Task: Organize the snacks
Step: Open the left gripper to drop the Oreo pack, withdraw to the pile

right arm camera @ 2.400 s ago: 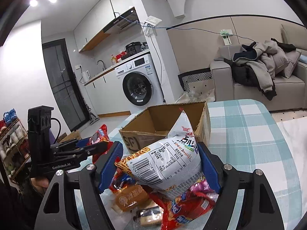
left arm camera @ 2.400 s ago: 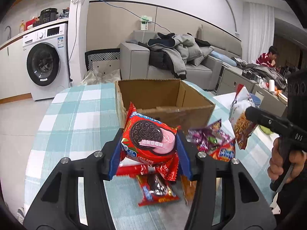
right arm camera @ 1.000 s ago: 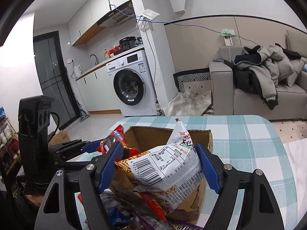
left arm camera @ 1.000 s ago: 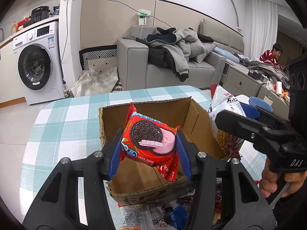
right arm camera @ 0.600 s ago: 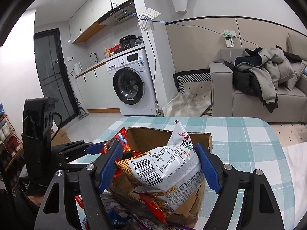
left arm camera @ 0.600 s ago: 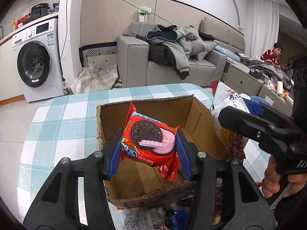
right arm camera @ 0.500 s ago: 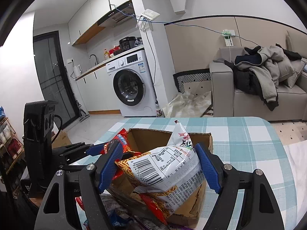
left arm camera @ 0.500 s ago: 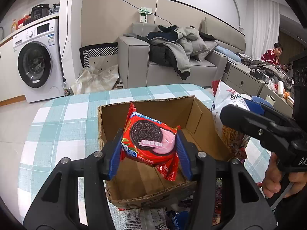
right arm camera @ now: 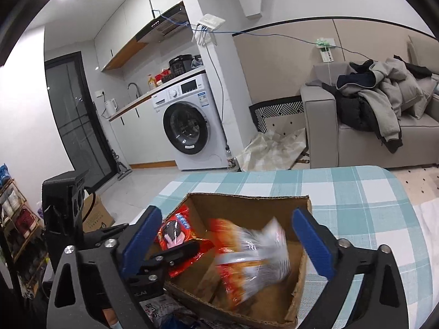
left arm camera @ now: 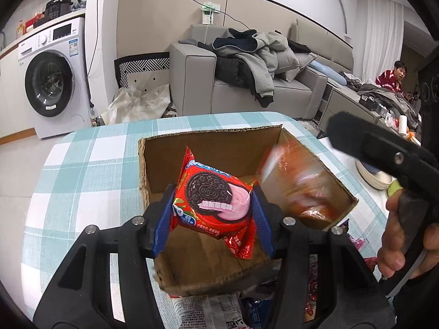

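**Snack drop into box: one released, one held**

The right gripper (right arm camera: 223,242) is spread wide; its jaws have just been opening, and the white-and-orange crinkly snack bag (right arm camera: 252,255) is seen blurred between them, untouched by the pads, dropping into the open brown cardboard box (right arm camera: 247,201). The bag's long axis is judged tilted, top corner toward the far wall, though blur makes that uncertain.

The left gripper (left arm camera: 212,213) is clamped narrow on the red Oreo cookie packet (left arm camera: 214,200), which hangs over the box's near half. The packet is held upright, face toward the camera, long axis running top-left to bottom-right, crimped tail low.

For a clean step, the packet should be lowered closer to the box floor before release, clear of the other bag, so it lands flat. Loose packets (left arm camera: 219,309) are left on the checked teal worktop (left arm camera: 82,164) in front of the box.
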{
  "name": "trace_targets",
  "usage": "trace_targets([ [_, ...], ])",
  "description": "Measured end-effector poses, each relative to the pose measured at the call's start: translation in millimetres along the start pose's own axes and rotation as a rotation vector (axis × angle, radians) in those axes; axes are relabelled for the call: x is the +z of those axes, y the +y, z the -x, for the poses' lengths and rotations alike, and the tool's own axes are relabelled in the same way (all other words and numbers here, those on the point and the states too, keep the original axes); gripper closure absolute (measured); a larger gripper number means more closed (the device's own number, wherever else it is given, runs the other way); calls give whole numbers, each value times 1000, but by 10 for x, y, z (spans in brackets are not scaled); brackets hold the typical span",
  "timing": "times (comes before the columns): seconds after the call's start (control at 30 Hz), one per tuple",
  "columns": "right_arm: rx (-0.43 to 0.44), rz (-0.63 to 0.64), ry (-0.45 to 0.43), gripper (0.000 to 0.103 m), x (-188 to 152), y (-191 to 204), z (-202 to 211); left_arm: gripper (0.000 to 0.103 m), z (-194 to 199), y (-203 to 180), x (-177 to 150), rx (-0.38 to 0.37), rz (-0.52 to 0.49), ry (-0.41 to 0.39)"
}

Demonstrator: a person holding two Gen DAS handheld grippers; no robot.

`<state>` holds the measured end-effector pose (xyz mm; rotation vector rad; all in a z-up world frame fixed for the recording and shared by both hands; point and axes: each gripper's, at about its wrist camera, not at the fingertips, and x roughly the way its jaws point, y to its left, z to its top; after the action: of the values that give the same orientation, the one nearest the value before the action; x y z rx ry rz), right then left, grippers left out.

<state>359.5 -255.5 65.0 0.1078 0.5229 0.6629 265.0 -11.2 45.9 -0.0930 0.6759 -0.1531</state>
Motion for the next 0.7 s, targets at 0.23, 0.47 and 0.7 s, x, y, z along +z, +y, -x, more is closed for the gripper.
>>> trace_targets([
  [0.23, -75, 19, 11, 1, -68, -53, 241, 21, 148, -9, -26, -9, -11, -6],
  [0.47, -127, 9, 25, 1, -239, -84, 626, 1, 616, -83, -115, -17, -10, -48],
  [0.7, -145, 22, 22, 1, -346, 24, 1085, 1, 1096, -121, -294, -19, 1, -49],
])
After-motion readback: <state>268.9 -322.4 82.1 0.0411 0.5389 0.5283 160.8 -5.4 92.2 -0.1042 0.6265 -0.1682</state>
